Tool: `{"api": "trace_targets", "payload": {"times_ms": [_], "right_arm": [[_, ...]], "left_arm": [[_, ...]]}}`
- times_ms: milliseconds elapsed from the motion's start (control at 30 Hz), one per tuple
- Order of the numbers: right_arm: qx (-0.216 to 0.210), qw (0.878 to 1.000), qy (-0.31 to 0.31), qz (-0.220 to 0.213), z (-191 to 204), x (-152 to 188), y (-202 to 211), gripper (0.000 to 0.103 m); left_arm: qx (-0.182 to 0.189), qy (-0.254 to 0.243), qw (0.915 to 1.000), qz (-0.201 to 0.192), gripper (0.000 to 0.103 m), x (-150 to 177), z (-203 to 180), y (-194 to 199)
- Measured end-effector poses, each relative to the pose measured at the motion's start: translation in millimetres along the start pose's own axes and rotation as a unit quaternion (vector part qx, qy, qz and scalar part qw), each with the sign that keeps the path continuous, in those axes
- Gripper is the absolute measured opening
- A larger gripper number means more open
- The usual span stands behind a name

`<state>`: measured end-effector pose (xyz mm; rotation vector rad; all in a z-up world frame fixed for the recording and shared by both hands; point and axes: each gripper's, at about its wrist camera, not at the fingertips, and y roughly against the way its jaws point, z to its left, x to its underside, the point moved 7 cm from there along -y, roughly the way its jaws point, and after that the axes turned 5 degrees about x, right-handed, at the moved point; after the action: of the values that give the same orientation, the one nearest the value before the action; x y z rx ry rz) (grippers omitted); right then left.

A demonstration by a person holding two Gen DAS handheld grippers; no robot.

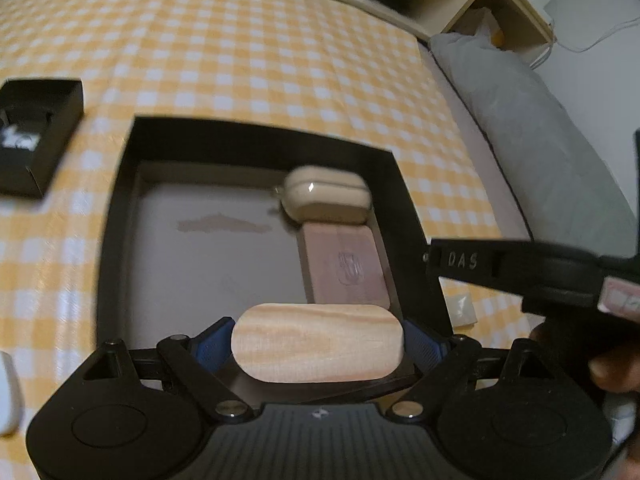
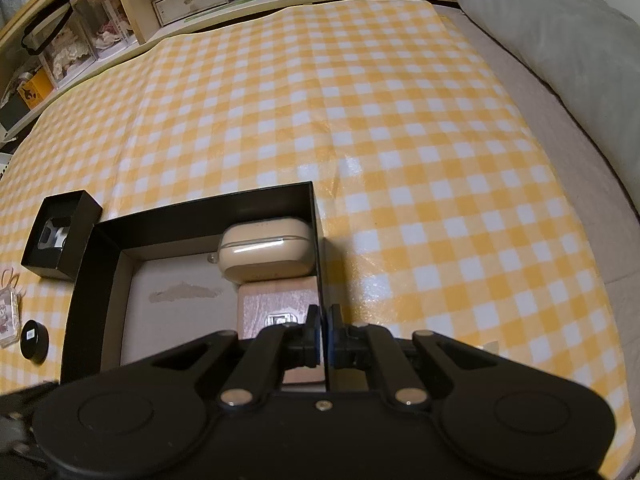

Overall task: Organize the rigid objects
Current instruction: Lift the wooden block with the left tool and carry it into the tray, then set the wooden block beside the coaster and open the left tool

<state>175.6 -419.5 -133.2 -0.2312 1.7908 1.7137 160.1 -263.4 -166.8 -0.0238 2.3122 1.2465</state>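
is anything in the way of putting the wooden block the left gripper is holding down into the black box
Nothing visible. The wooden block hangs over the black box, whose bare floor left of the pink block and beige case looks free.

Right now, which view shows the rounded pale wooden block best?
The left wrist view: the rounded pale wooden block sits large and unobstructed between the left claw pads, above the black box. The right wrist view does not show it.
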Motion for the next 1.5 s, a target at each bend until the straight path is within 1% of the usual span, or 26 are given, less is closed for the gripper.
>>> {"api": "trace_targets", "payload": {"times_ms": [167,333,433,500,633,733,767,867,1000,1033,1067,1133,1233,1500], "right_arm": [[-0.005,1.0,-0.004,0.002,-1,-1,1,0.004],[-0.009,1.0,-0.007,0.002,-3,3,2,0.005],[-0.01,1.0,-0.007,0.002,-3,3,3,0.005],[-0.011,1.0,-0.006,0.001,-4,6,5,0.005],[-0.014,1.0,-0.007,0.003,-1,10,6,0.005],[-0.015,1.0,-0.007,0.003,-1,10,6,0.005],[-0.016,1.0,-0.007,0.003,-1,10,7,0.005],[-0.016,1.0,-0.008,0.003,-1,10,5,0.005],[-0.017,1.0,-0.008,0.003,-2,9,5,0.005],[-0.017,1.0,-0.008,0.003,-2,9,5,0.005],[-0.017,1.0,-0.009,0.003,-2,9,5,0.005],[-0.016,1.0,-0.008,0.003,-2,9,5,0.005],[-0.017,1.0,-0.009,0.004,-2,8,5,0.005],[-0.018,1.0,-0.006,0.003,-1,8,6,0.005]], "left_arm": [[0.011,0.026,0.9996,0.004,0.089,8,-5,-19],[0.019,0.025,0.9995,0.001,0.089,9,-11,-29],[0.027,0.031,0.9991,0.011,0.091,9,-11,-34],[0.032,0.036,0.9987,0.021,0.094,9,-10,-35],[0.037,0.045,0.9979,0.027,0.094,9,-9,-36],[0.04,0.042,0.998,0.026,0.089,9,-9,-35],[0.034,0.041,0.9982,0.025,0.085,9,-8,-35],[0.042,0.053,0.9973,0.028,0.084,7,-5,-34],[0.045,0.08,0.9952,0.033,0.086,3,2,-30],[0.045,0.085,0.9947,0.035,0.087,3,4,-30],[0.044,0.086,0.9947,0.036,0.091,2,5,-28],[0.036,0.084,0.9953,0.035,0.092,1,7,-24],[0.036,0.075,0.9958,0.038,0.092,1,6,-17],[0.027,0.016,0.999,0.033,0.092,1,-2,12]]}}
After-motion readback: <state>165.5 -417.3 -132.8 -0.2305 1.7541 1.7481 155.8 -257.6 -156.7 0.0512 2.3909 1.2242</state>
